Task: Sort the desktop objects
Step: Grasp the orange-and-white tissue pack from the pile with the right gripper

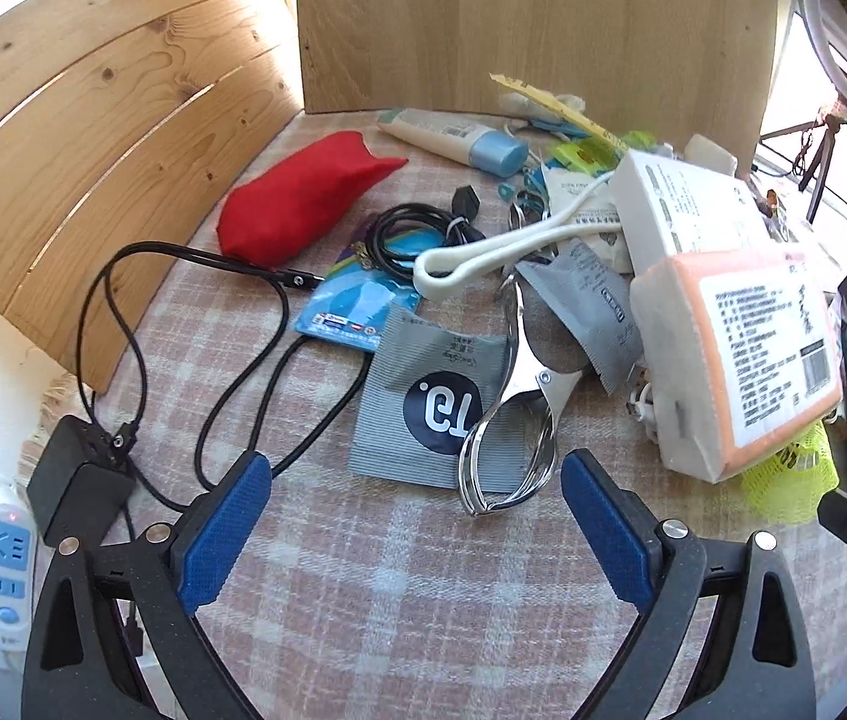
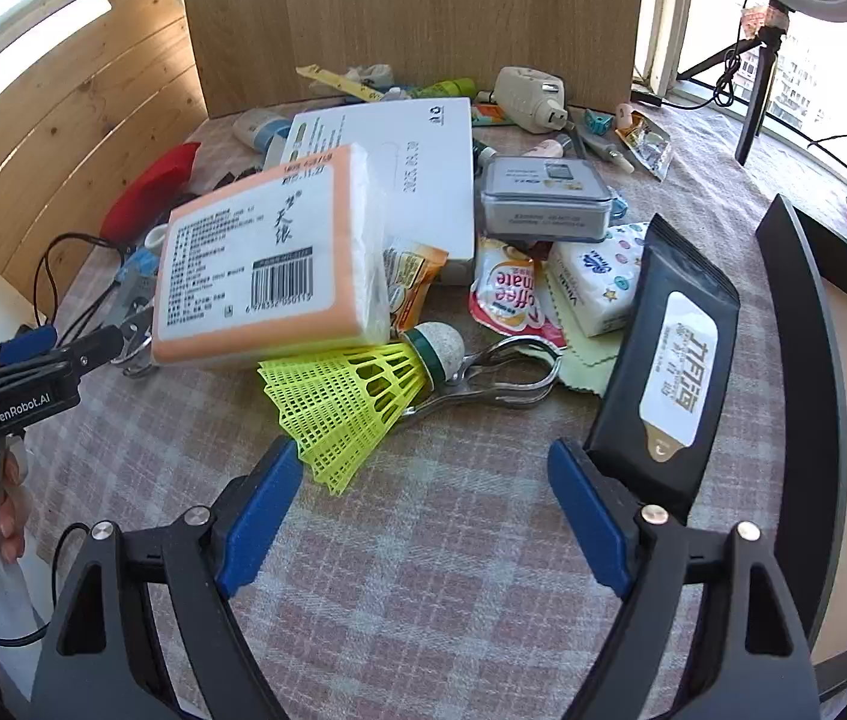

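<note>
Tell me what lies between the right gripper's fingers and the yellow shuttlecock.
Nothing: bare checked cloth in the right wrist view; the shuttlecock nearly meets one finger.

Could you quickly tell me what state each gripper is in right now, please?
Left gripper: open, holding nothing.
Right gripper: open, holding nothing.

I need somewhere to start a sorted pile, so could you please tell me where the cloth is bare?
Free: the checked cloth nearest the right hand-held gripper, below the yellow shuttlecock and black wipes pack; also before the left hand-held gripper, under the metal clip. Beyond, everything is crowded.
</note>
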`<action>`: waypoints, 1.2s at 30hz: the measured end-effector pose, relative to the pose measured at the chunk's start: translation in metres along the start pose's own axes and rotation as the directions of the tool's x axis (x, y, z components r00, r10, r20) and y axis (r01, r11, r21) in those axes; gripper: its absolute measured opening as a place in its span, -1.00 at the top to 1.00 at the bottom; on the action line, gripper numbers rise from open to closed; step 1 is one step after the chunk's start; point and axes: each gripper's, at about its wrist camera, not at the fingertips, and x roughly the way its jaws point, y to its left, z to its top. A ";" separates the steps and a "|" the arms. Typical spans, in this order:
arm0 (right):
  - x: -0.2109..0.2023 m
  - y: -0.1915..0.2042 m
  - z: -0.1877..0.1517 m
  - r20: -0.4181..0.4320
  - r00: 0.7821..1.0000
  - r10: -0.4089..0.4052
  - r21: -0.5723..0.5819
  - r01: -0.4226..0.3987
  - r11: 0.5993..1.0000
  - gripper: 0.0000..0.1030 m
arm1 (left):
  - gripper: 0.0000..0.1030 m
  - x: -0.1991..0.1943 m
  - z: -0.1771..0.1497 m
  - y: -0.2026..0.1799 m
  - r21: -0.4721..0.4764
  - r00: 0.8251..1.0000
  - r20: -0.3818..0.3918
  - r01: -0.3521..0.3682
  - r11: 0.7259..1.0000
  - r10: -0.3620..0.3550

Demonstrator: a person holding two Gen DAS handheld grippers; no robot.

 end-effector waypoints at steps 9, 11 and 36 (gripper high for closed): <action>-0.037 -0.028 0.057 0.060 0.992 0.115 0.000 -0.115 0.993 -0.23 | -0.67 -0.052 0.037 -0.008 -0.026 0.996 0.069 0.055 0.998 -0.054; -0.051 -0.022 0.068 0.085 0.989 0.123 -0.043 -0.120 0.992 -0.23 | -0.67 -0.065 0.042 -0.012 -0.027 0.994 0.086 0.073 0.997 -0.070; 0.047 0.007 0.108 -0.208 0.947 0.246 -0.149 -0.279 0.949 0.23 | -0.28 -0.003 0.028 -0.073 -0.050 0.972 -0.131 0.189 0.981 -0.194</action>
